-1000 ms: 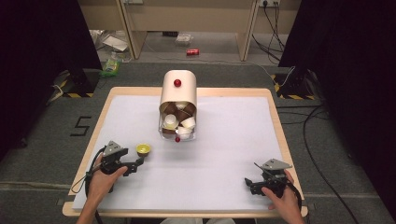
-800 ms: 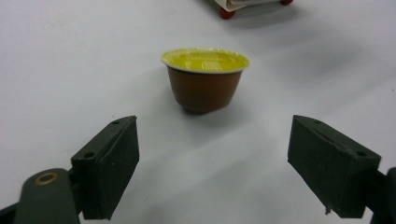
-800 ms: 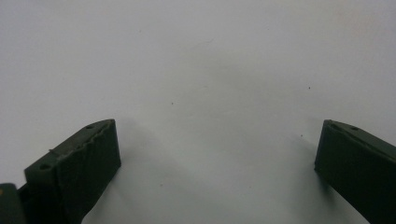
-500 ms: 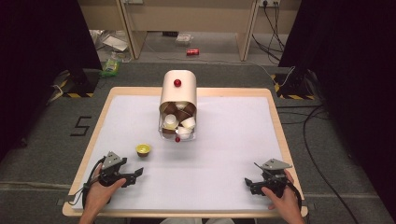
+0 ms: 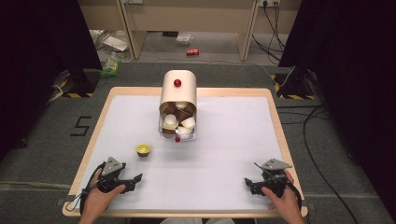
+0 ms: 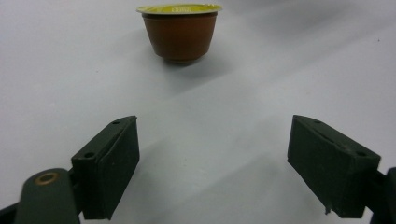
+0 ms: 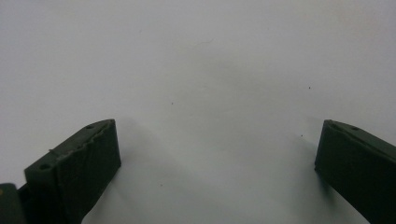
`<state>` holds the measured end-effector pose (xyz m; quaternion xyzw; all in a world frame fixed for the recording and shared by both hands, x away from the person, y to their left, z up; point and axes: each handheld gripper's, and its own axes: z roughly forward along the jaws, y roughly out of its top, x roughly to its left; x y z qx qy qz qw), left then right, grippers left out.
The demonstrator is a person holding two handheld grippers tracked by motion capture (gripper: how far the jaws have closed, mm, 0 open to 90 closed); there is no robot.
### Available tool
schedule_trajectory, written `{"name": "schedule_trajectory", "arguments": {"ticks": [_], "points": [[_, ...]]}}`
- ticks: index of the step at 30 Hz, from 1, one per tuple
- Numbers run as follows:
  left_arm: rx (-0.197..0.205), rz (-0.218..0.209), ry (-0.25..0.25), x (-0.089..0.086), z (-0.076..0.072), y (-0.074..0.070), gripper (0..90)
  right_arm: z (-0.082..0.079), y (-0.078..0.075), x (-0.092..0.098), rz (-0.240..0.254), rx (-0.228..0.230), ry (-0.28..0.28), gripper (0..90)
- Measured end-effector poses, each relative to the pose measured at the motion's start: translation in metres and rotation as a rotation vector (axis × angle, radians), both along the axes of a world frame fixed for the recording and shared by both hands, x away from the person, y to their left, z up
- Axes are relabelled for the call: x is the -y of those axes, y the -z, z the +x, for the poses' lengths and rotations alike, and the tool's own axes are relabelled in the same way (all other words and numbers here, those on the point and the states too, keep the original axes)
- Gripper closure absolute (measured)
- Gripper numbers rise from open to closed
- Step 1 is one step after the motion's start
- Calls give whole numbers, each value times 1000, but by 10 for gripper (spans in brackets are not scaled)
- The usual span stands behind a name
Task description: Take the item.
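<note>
A small brown capsule with a yellow lid (image 5: 143, 150) stands upright on the white table, left of the middle. It stands ahead of the jaws in the left gripper view as the capsule (image 6: 180, 31). My left gripper (image 5: 135, 178) rests near the front left edge, open and empty, a short way behind the capsule. A tan dispenser box (image 5: 178, 95) with a red knob lies at the table's middle back, its open front showing several white and brown capsules. My right gripper (image 5: 249, 182) sits open and empty near the front right edge, above bare white surface.
The table's wooden rim (image 5: 275, 122) frames the white top. A red ball (image 5: 177, 139) lies at the dispenser's mouth. Beyond the table, the floor holds cables (image 5: 322, 135), a red can (image 5: 192, 52) and scattered litter.
My left gripper has let go of the yellow-lidded capsule and drawn back toward the front left edge; the capsule stays where it was set. The right gripper has not moved.
</note>
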<state>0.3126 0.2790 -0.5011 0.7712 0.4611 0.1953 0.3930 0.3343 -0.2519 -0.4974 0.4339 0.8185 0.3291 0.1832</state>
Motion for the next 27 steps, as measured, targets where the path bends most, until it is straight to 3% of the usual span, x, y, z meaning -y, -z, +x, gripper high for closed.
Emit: {"name": "schedule_trajectory", "arguments": {"ticks": [7, 11, 27], "points": [[-16, 53, 18, 5, -5, 1, 167, 0, 0, 0, 0, 0, 0, 6], [-25, 58, 22, 7, -6, 2, 165, 0, 0, 0, 0, 0, 0, 6], [23, 18, 3, 5, -17, 9, 152, 0, 0, 0, 0, 0, 0, 6]]}}
